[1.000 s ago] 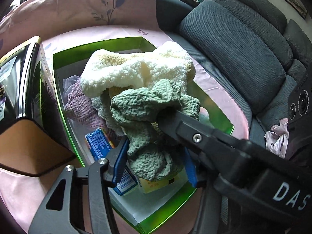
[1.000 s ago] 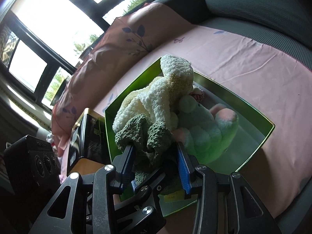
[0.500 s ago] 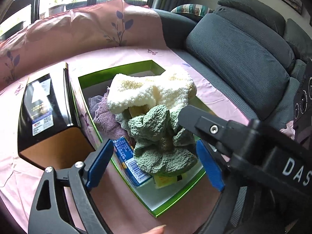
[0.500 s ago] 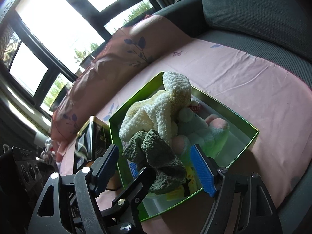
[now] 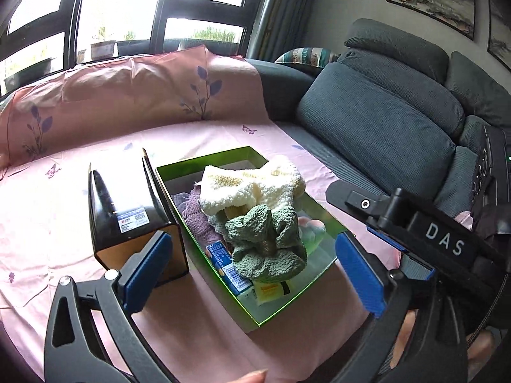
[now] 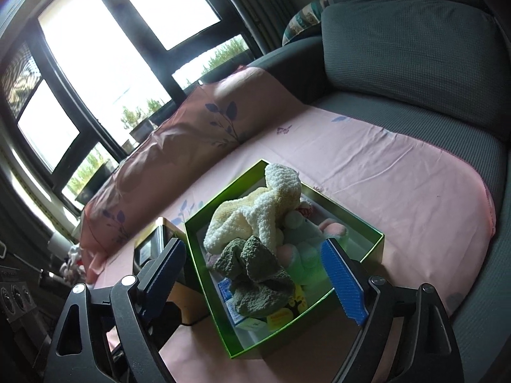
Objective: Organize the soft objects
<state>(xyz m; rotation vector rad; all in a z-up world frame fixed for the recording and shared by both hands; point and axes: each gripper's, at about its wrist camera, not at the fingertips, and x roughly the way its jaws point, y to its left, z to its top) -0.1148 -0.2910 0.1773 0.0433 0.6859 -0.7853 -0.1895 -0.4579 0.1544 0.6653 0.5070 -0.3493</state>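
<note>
A green box (image 5: 204, 163) (image 6: 210, 314) sits on the pink sheet. A green knitted cloth (image 5: 266, 244) (image 6: 255, 277) lies in its near end, with a cream fluffy cloth (image 5: 249, 188) (image 6: 255, 210) behind it, a purple knit (image 5: 193, 214) at the left and a pale plush toy (image 6: 306, 245) at the right. My left gripper (image 5: 252, 276) is open and empty, above the box's near end. My right gripper (image 6: 255, 284) is open and empty, also above the near end. The right gripper's arm (image 5: 424, 233) crosses the left wrist view.
A black box with a tan end (image 5: 127, 210) (image 6: 150, 249) stands left of the green box. Small blue and yellow packets (image 5: 230, 271) lie in the green box. Grey sofa cushions (image 5: 377, 127) and a pink pillow (image 5: 127, 95) border the sheet. A fingertip (image 5: 252, 376) shows at the bottom.
Both grippers opened and let go of the green knitted cloth, which now lies in the box. Both grippers pulled back up and away from the box.
</note>
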